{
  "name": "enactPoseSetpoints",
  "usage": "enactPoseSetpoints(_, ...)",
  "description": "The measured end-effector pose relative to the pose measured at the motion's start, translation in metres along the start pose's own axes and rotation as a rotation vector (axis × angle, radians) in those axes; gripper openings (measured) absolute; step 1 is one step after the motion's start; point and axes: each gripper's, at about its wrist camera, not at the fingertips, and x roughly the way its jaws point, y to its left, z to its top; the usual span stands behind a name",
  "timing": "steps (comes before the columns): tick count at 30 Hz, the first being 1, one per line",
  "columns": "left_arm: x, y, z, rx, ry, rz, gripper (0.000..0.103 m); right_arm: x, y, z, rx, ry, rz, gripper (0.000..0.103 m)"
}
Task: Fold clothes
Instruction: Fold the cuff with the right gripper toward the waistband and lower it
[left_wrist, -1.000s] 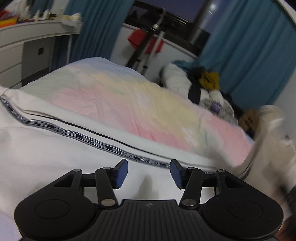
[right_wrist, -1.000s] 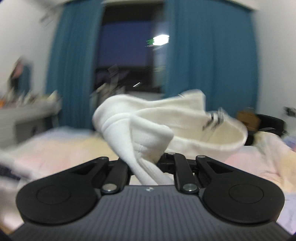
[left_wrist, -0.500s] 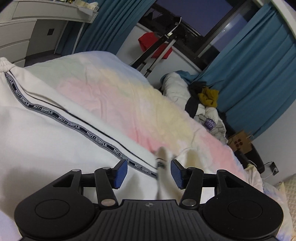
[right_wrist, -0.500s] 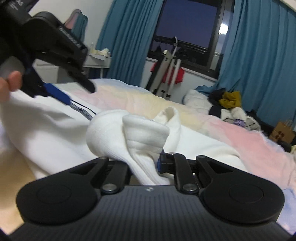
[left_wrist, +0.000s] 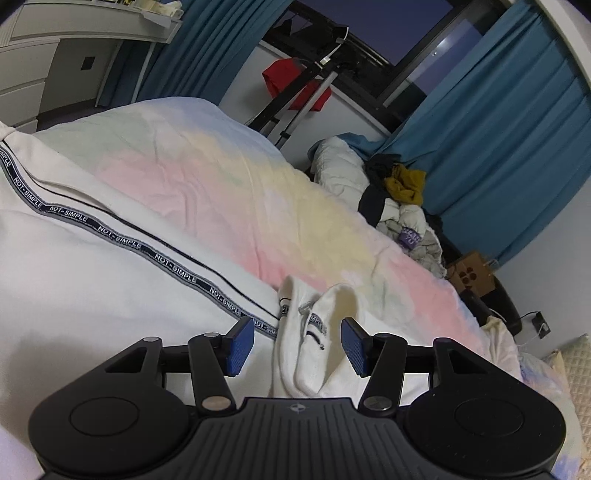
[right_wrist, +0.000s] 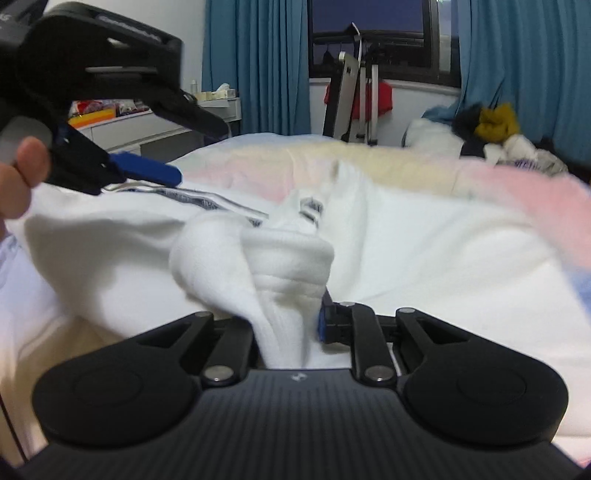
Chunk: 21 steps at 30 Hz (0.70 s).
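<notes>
Left gripper: jaws spread, nothing held; the white trousers' bunched cuff stands between them.
Trousers: across the bed, long axis leftward along the striped seam.
Right gripper: clenched on the cuff.

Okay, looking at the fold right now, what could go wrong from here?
1. The right gripper pinches only a bunched ribbed cuff; the wad may slip out or land crumpled.
2. The left gripper is open around the cuff end without gripping, so closing now could catch the layer of the white pants underneath too.
3. Both grippers are close; they might collide.
</notes>
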Motion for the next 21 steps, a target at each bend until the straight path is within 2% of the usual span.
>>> enactPoseSetpoints(5, -0.007, -0.002, 0.002, 0.032, -0.033, 0.011, 0.055, -0.008, -0.003, 0.008, 0.049, -0.004, 0.059, 0.034)
enactPoseSetpoints(12, -0.022, -0.005, 0.002, 0.037, -0.056, 0.008, 0.055, -0.042, -0.026, 0.019, 0.193, -0.049, 0.119, 0.046)
enactPoseSetpoints(13, -0.024, -0.006, 0.001, 0.040, -0.058, 0.006, 0.055, -0.041, -0.027, 0.020, 0.193, -0.039, 0.127, 0.047)
enactPoseSetpoints(15, -0.025, -0.007, 0.000, 0.045, -0.057, 0.003, 0.055, -0.037, -0.024, 0.018, 0.171, -0.003, 0.141, 0.059)
enactPoseSetpoints(18, -0.023, -0.006, -0.001, 0.052, -0.049, 0.011, 0.055, -0.027, -0.022, 0.013, 0.159, 0.040, 0.164, 0.063)
enactPoseSetpoints(19, -0.022, -0.006, -0.001, 0.051, -0.045, 0.012, 0.055, -0.025, -0.020, 0.013, 0.157, 0.046, 0.172, 0.063)
enactPoseSetpoints(21, -0.022, -0.004, 0.000, 0.039, -0.039, 0.004, 0.055, -0.033, -0.016, 0.017, 0.154, 0.023, 0.192, 0.071)
